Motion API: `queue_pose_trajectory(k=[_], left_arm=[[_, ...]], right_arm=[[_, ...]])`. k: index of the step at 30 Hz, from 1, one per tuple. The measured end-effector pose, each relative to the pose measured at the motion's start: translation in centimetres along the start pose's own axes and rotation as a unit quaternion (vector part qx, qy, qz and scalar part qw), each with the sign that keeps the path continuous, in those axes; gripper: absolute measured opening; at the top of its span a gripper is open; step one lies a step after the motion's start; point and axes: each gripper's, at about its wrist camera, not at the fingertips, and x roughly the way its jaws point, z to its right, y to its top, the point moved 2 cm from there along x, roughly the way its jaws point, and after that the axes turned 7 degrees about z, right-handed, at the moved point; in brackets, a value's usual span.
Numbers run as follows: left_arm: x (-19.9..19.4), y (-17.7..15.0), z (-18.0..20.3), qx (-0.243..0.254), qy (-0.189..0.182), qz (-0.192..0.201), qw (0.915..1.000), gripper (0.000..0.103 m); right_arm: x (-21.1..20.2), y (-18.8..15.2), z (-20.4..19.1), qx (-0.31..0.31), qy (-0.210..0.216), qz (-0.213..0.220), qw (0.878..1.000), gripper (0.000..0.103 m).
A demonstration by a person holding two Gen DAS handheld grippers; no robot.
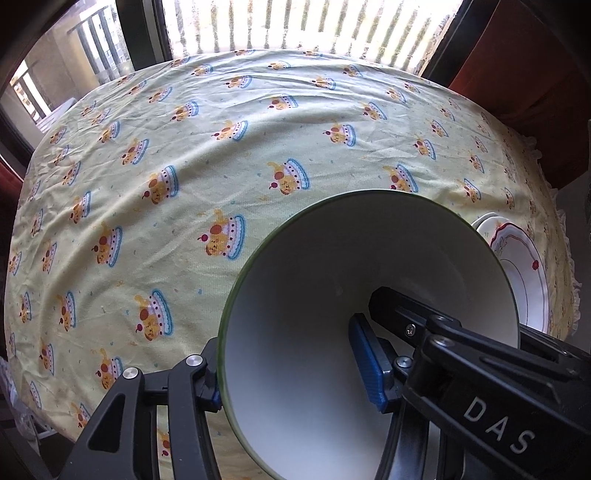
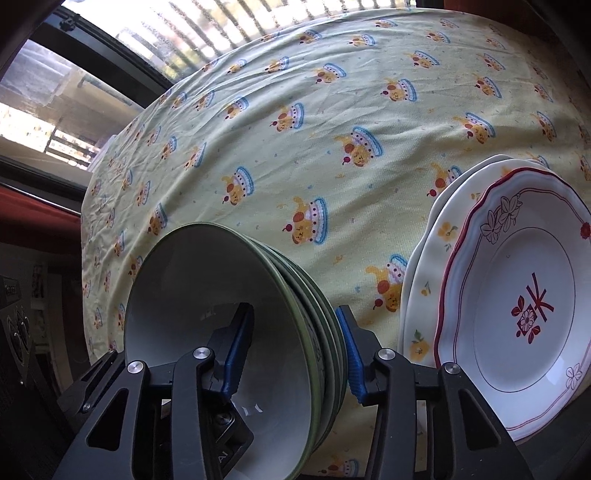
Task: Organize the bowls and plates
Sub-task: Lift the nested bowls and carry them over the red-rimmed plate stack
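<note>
In the left wrist view my left gripper is shut on the rim of a white bowl with a green edge: one blue pad is inside, the other finger outside. In the right wrist view my right gripper is shut on the wall of a stack of green-rimmed bowls, one pad inside the top bowl and one outside. A stack of plates with a red-trimmed one on top lies to the right on the tablecloth; it also shows in the left wrist view.
A table with a yellow cartoon-print tablecloth fills both views. A window with bars is behind it. A red chair back stands at the far right edge.
</note>
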Motion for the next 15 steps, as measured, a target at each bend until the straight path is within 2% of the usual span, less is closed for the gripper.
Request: queue_pose_trajectory(k=[5, 15], left_arm=[[0.1, 0.4, -1.2, -0.002, -0.038, -0.018, 0.9991, 0.057], [-1.7, -0.1, -3.0, 0.021, -0.066, -0.023, 0.9973, 0.056]], right_arm=[[-0.2, -0.1, -0.9, 0.001, -0.032, 0.012, 0.999, 0.049], [-1.2, -1.2, -3.0, 0.029, -0.059, 0.021, 0.998, 0.049]])
